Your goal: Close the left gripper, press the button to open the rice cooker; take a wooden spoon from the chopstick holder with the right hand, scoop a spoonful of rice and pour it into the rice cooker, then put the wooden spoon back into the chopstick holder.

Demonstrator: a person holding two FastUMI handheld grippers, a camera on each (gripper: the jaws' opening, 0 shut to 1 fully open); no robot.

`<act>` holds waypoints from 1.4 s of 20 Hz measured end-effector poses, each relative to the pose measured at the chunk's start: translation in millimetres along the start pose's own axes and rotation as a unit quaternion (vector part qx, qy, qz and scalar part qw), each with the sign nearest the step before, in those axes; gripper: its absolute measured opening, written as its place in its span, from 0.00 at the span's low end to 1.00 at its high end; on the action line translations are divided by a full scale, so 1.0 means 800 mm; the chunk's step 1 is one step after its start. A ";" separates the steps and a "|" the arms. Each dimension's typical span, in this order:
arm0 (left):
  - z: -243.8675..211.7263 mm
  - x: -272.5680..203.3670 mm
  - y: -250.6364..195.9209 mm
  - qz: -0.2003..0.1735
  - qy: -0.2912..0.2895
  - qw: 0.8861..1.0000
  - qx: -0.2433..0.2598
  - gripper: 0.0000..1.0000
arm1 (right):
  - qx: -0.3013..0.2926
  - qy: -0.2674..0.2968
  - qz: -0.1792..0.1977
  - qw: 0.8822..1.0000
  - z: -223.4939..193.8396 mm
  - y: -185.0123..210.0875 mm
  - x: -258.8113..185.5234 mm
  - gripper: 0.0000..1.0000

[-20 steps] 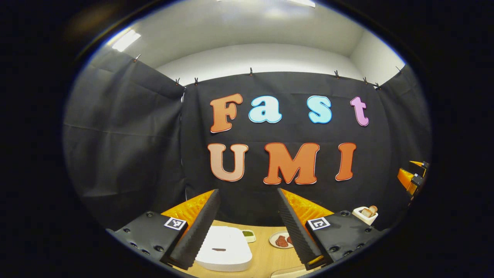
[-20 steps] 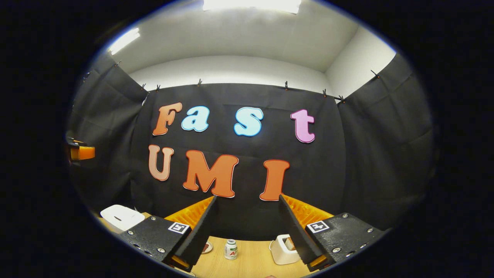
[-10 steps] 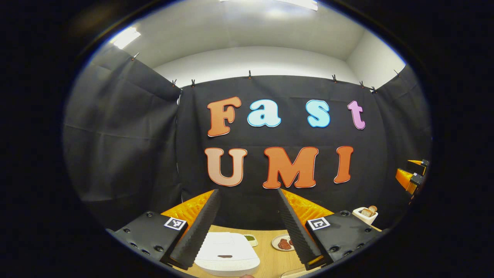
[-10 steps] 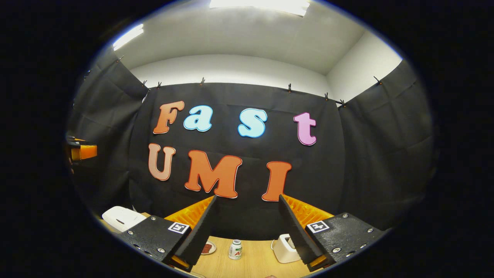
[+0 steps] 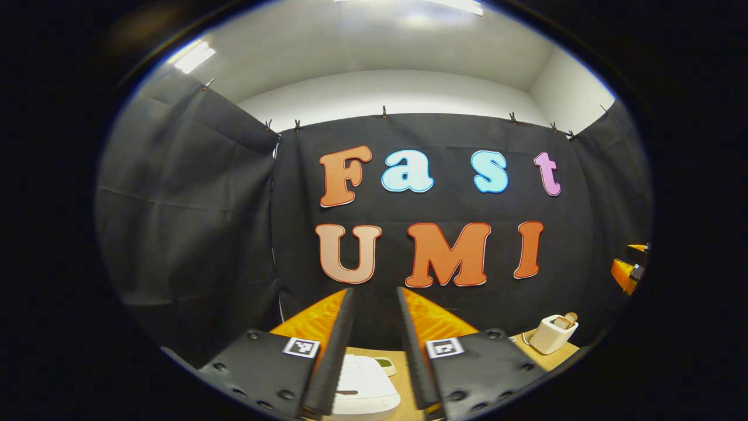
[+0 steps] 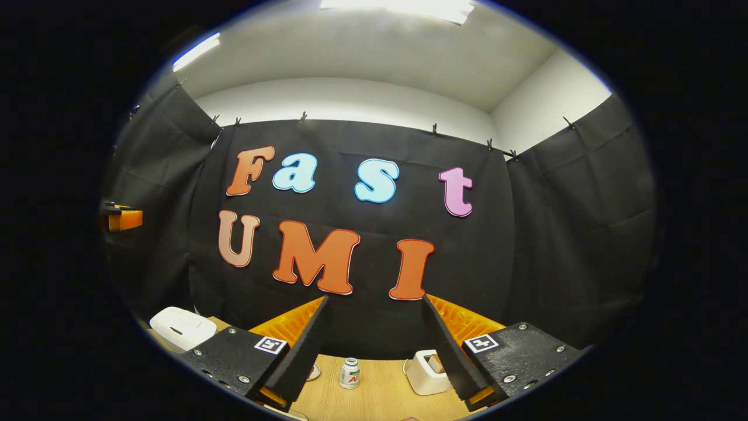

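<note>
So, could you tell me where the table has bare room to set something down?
Bare wood lies between the small bottle and the white holder. It is more crowded by the rice cooker, where a small dish sits close behind.

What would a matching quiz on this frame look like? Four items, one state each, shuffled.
Items:
1 rice cooker
2 small bottle
3 chopstick holder
4 right hand-held gripper

States:
A wide open, empty
B lid down
C wooden handle sticking out of the top
D capped, with a label

Pairs: 1-B, 2-D, 3-C, 4-A
</note>
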State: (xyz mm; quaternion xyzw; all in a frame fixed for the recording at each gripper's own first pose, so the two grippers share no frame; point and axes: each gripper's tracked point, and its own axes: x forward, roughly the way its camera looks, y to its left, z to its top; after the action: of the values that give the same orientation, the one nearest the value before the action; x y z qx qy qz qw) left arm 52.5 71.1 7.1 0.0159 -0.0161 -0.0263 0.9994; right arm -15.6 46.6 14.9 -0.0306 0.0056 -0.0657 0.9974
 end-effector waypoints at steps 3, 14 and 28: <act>-0.027 0.010 0.008 0.012 0.037 0.999 -0.014 0.06 | -0.003 0.007 -0.007 1.000 -0.006 -0.005 -0.002 0.95; -0.214 0.051 0.045 0.024 0.305 0.950 -0.068 0.10 | -0.033 0.059 -0.054 0.996 -0.057 -0.035 -0.030 0.95; -0.433 0.057 0.054 0.017 0.528 0.830 -0.181 0.05 | -0.029 0.098 -0.112 0.988 -0.088 -0.050 -0.067 0.95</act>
State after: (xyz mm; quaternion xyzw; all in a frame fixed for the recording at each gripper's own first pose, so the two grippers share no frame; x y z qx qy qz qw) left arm 111.4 122.2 -336.1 -0.1540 0.5188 0.0004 0.8409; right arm -75.4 9.6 -52.1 -0.0533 0.1014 -0.1794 0.9771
